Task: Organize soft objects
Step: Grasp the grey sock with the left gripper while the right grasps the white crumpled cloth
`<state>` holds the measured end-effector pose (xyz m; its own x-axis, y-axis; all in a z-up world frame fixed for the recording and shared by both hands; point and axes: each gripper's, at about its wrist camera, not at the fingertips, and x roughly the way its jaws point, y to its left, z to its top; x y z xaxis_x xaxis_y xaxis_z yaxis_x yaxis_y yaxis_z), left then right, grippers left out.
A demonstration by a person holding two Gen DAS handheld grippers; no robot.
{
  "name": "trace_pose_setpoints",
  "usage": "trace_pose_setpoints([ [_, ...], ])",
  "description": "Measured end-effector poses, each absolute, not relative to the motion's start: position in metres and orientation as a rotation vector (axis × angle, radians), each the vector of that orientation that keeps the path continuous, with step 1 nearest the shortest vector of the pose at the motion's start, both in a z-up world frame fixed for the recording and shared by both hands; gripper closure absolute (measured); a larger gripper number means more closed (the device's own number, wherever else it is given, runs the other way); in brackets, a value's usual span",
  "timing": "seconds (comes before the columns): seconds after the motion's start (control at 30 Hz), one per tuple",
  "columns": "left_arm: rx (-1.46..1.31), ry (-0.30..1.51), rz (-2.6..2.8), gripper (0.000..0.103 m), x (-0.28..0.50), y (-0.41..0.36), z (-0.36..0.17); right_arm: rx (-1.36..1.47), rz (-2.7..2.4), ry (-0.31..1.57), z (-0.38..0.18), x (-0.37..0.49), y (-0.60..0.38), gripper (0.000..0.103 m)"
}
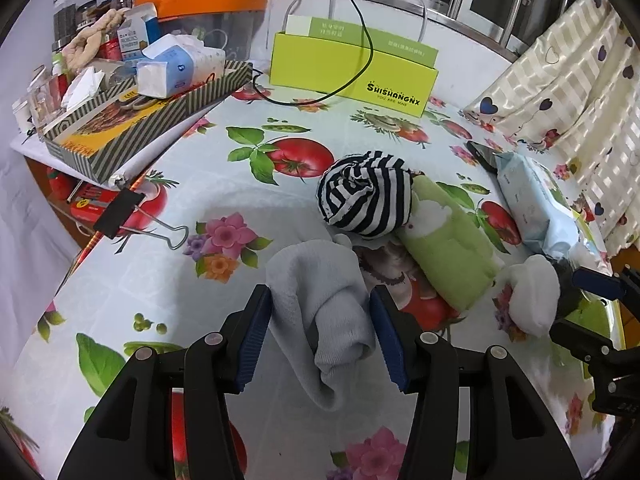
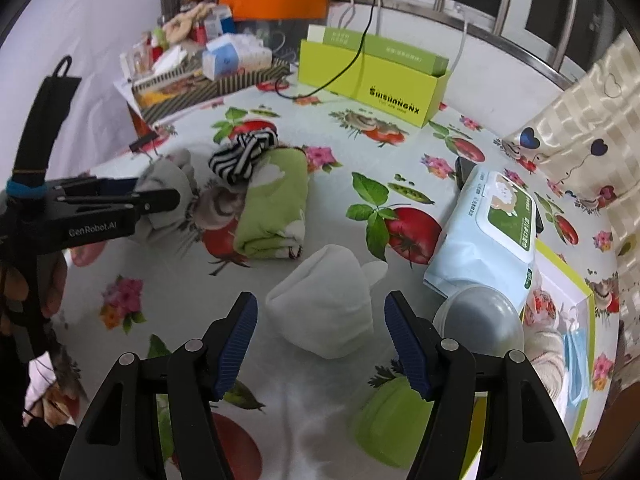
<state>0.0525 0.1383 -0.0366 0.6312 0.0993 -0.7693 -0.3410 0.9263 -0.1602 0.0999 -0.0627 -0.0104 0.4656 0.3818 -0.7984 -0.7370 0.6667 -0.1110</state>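
Observation:
My left gripper point(image 1: 320, 296) stands open over the flowered tablecloth. A grey folded sock point(image 1: 320, 320) lies between its blue pads, reaching both of them. The right wrist view shows this gripper point(image 2: 160, 192) from the side around the grey sock point(image 2: 168, 176). My right gripper point(image 2: 322, 298) is open, and a white rolled sock point(image 2: 324, 308) rests on the table between its fingers with gaps on both sides. Behind them lie a black-and-white striped bundle point(image 1: 364, 192), a green rolled towel point(image 1: 448, 248) and a small patterned cloth point(image 2: 216, 208).
A wet-wipes pack point(image 2: 492, 232) and a phone point(image 1: 482, 154) lie to the right. A clear dome lid point(image 2: 480, 320), a green cup point(image 2: 388, 424) and a yellow-green tray point(image 2: 580, 292) sit near my right gripper. A lime box point(image 1: 352, 68) stands at the back; a striped box point(image 1: 120, 136) and a binder clip point(image 1: 136, 216) at the left.

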Motion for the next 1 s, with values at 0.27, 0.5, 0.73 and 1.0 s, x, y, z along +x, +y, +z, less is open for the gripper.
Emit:
trace_pose_setpoints([
  [0.27, -0.308, 0.867, 0.259, 0.051, 0.061, 0.141, -0.045, -0.599, 0.709, 0.872, -0.024, 0.108, -0.045, 0.036],
  [0.5, -0.287, 0.86, 0.263, 0.051, 0.062, 0.139, -0.048, -0.632, 0.682, 0.896, -0.033, 0.115, -0.036, 0.036],
  [0.73, -0.291, 0.836, 0.257, 0.051, 0.061, 0.142, -0.051, -0.624, 0.664, 0.893, -0.038, 0.12, -0.036, 0.062],
  [1.0, -0.279, 0.839, 0.271, 0.067, 0.057, 0.14, -0.049, -0.546, 0.664, 0.85, -0.026, 0.12, -0.049, 0.075],
])
